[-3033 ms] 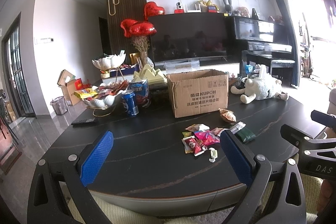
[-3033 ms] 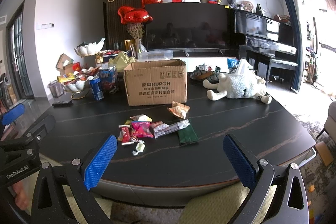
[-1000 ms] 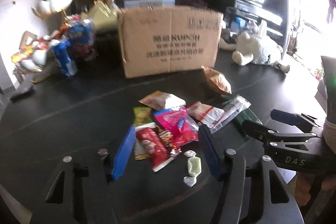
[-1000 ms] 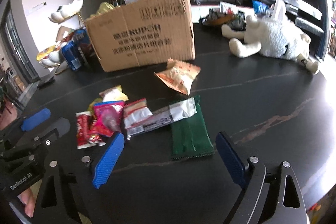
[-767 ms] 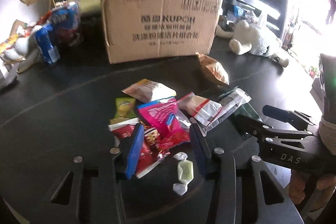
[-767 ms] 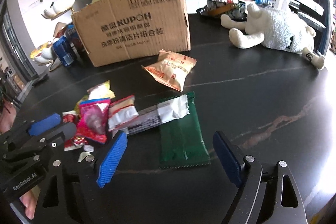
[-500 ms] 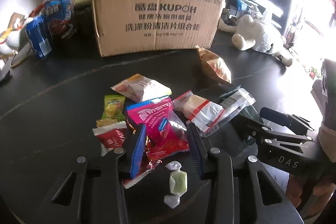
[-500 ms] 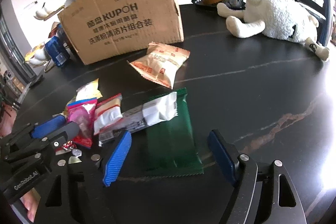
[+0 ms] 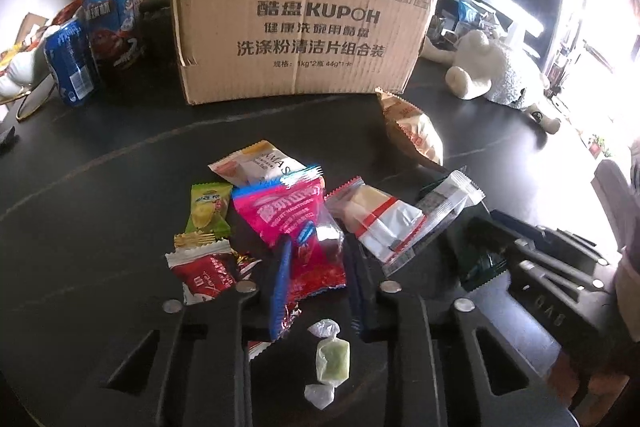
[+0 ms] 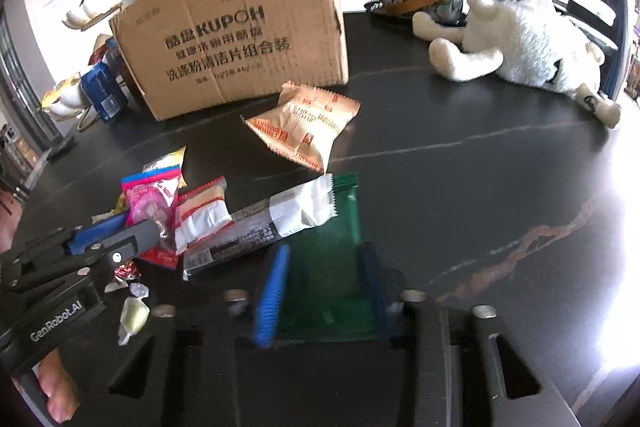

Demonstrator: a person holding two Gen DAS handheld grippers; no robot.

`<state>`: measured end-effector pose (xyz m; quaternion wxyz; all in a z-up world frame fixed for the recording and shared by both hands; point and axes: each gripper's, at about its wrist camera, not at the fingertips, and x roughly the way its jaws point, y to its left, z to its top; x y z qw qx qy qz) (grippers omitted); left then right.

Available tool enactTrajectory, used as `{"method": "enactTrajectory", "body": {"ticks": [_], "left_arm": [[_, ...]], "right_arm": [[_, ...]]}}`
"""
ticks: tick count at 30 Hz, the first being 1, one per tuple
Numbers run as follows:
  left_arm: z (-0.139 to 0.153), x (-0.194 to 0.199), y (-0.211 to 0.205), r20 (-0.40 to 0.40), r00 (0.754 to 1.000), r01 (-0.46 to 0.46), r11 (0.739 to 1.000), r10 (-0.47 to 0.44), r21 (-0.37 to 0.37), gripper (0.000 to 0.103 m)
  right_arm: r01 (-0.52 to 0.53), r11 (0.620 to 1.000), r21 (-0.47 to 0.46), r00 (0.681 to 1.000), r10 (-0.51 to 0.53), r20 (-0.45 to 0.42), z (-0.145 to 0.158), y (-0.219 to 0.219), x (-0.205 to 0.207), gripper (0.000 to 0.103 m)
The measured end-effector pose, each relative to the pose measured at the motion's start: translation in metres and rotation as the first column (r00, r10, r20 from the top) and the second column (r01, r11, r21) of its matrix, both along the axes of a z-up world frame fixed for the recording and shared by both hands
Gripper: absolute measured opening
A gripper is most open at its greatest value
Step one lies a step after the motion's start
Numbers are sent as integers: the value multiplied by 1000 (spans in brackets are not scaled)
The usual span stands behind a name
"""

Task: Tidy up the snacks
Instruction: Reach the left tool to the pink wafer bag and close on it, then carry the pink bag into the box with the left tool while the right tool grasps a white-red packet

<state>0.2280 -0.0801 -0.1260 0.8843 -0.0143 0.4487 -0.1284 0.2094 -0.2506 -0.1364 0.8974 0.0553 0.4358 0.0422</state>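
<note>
The pink pouch (image 9: 298, 227) lies in the snack heap on the dark table (image 9: 100, 195), in front of the carton (image 9: 304, 15). The left gripper (image 9: 316, 275) has just been closing and now pinches the pouch's near end between its blue pads. To the carton's near right lies the green pack (image 10: 332, 267); the right gripper (image 10: 324, 287) has likewise just been closing and its pads press in on that pack's sides, though motion blur there makes the contact a little unsure.

Between the two held snacks, still on the carton's near side, sit a red-striped white pack (image 9: 380, 223) and a long clear-ended bar (image 10: 260, 227) whose white end overlaps the green pack. Closer to the carton rest a yellow-white packet (image 9: 256, 163) and, by its right corner, an orange packet (image 10: 304, 123). Left of the pink pouch lie a small green sachet (image 9: 208, 211) and a red sachet (image 9: 204, 275); nearest the camera is a pale green wrapped candy (image 9: 330, 363).

Left of the carton stands a blue can (image 9: 70, 63); right of it lies a white plush toy (image 10: 516, 43).
</note>
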Motion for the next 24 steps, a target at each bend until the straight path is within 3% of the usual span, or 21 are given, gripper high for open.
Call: {"method": "enactTrajectory", "body": {"ticks": [2,7,9,10,11,17,22,24], "left_arm": [[5,-4,-2,21,1000,7,1000,-8,7,16],[17,-15,-4,73,997,31,999,-31,10,15],[22,-19,-5,97,995,37,999,-38,13,14],[26,-21,-4,109,993,40,999,-41,14,14],[28,-23,-3,116,992,41,999,-42,11,14],[40,-30,11,154,988,31,999,-32,5,14],[43,-30,28,156,988,6,1000,-9,21,14],[46,-29,34,163,987,1,1000,-5,23,14]], "right_arm": [[4,1000,-12,1000,-4,8,5,-1,-4,13],[21,997,77,1000,-20,-23,3,-12,-7,14],[28,995,100,999,-25,-32,4,-13,-6,20],[28,995,100,999,-25,-29,5,-13,-7,34],[30,995,99,999,-28,-22,6,-12,-9,41],[-51,993,106,999,49,16,23,9,-8,42],[-178,980,86,984,180,-11,27,40,8,42],[-226,972,58,973,228,-30,26,51,15,47]]}}
